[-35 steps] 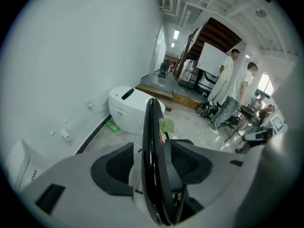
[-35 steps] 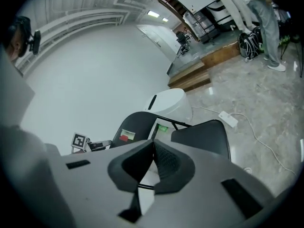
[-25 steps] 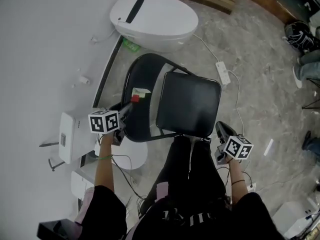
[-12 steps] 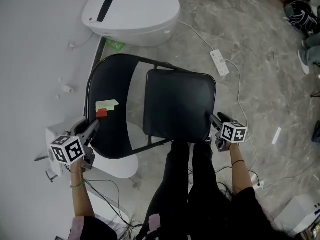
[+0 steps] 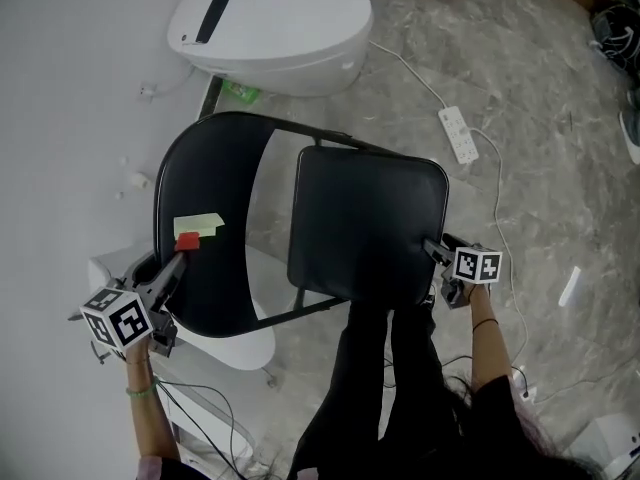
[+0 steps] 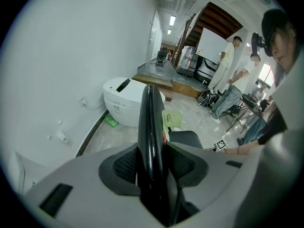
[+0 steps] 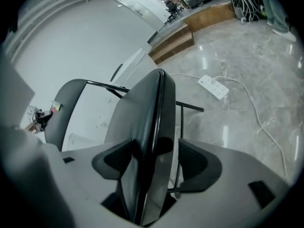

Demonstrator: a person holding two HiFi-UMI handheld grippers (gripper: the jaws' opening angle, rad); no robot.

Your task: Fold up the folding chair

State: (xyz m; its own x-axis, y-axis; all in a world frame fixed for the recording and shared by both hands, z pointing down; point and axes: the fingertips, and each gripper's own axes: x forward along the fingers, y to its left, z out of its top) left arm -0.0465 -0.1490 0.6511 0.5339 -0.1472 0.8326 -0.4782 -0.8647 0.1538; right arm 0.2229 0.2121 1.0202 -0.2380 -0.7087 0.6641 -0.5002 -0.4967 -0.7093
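Note:
A black folding chair stands on the floor, its curved backrest (image 5: 205,178) at the left and its padded seat (image 5: 365,218) beside it. A yellow-green note (image 5: 198,225) and a red tag (image 5: 187,240) sit on the backrest. My left gripper (image 5: 178,263) is shut on the backrest's lower edge, and in the left gripper view both pads press the black rim (image 6: 149,122). My right gripper (image 5: 432,251) is at the seat's right edge. Its jaws have just been opening and stand open, with the seat's edge (image 7: 142,122) between them and a gap on the right side.
A white oval appliance (image 5: 270,28) stands by the wall behind the chair. A power strip (image 5: 460,133) with its cable lies on the marble floor at the right. The person's black-clad legs (image 5: 380,388) are right in front of the seat. White boxes sit at lower left.
My right gripper has come down from beside the person's leg to the seat's right edge, and its jaws have opened around it. The left gripper keeps its hold on the backrest.

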